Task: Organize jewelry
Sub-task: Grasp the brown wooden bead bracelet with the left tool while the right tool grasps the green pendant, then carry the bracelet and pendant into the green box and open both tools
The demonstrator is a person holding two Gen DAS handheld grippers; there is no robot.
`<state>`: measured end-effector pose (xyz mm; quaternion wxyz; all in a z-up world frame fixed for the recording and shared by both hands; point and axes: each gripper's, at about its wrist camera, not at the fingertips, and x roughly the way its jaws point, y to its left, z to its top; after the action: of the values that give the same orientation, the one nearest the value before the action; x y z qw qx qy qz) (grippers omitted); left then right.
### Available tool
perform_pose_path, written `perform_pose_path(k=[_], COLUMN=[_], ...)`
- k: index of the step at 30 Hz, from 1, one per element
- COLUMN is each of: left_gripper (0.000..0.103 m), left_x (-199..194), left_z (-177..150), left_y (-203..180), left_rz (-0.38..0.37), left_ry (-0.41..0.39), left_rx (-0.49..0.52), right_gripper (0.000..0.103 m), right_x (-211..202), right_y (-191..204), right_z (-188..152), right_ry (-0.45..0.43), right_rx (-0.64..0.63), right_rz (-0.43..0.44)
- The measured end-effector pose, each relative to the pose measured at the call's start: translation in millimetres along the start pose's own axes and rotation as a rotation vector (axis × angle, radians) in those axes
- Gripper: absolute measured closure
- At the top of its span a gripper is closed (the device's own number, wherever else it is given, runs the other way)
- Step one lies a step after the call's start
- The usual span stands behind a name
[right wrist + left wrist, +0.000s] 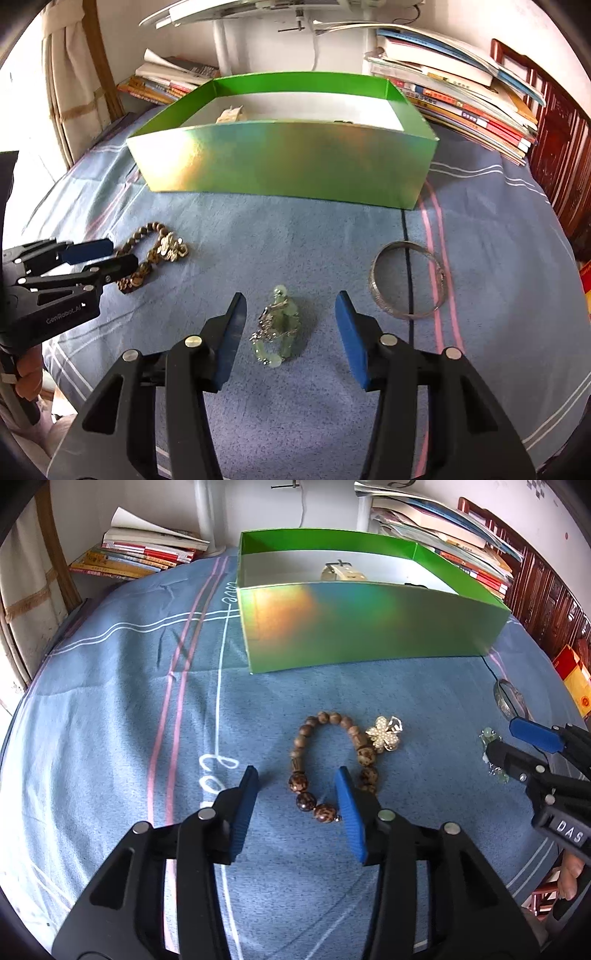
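Both pairs of fingers wide open, empty: left gripper [297, 786] straddling beaded bracelet [325, 764], right gripper [291, 314] flanking jade bracelet [276, 326], long axis pointing ahead

Blue striped bedsheet [332, 236] — green box [288, 162], bead bracelet [325, 760], flower brooch [384, 734], jade bracelet [277, 328], silver bangle [406, 280].

Blue striped bedsheet [110, 709] — book stacks [144, 555] [461, 99] behind, carved wooden headboard [561, 155] alongside.

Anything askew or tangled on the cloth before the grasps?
One thing: the flower brooch lies against the wooden bead bracelet, touching its right side, so lifting the bracelet may drag it. The jade bracelet and silver bangle lie apart, undisturbed.
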<state>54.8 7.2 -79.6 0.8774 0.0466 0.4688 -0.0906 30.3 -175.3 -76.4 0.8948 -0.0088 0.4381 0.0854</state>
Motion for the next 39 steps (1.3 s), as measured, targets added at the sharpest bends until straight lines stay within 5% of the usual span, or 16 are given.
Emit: perform_pose_path(k=[4,9,12,16,39], left_gripper=[0.060,0.061,0.068,0.091,0.092], left_x=[-0.3,-0.2,-0.5,-1.6,-38.8], left_z=[-0.5,-0.4,-0.5,-1.1,8.8], left_y=[-1.8,-2.3,-5.2,-8.7,4.3], left_rz=[-0.003,-0.003,-0.006,-0.014,0.018], left_ry=[0.000,-0.001,-0.003,-0.005,-0.090], left_rx=[0.009,0.011,0.016,0.020,-0.017], right_gripper=[0.054,0.072,0.080,0.083,0.093], right_x=[5.5,6.6,7.3,7.8,-18.6], right_y=[0.1,0.5,0.3,0.0,-3.9], right_z=[-1.5,-1.4,-0.6,0.3,15.5], right_ry=[0.015,0.011,0.009,0.007,-0.064], right_rx=[-0.003,-0.006,-0.002,0.001,0.012], right_rz=[-0.011,-0.023,-0.030,-0.028,-0.018])
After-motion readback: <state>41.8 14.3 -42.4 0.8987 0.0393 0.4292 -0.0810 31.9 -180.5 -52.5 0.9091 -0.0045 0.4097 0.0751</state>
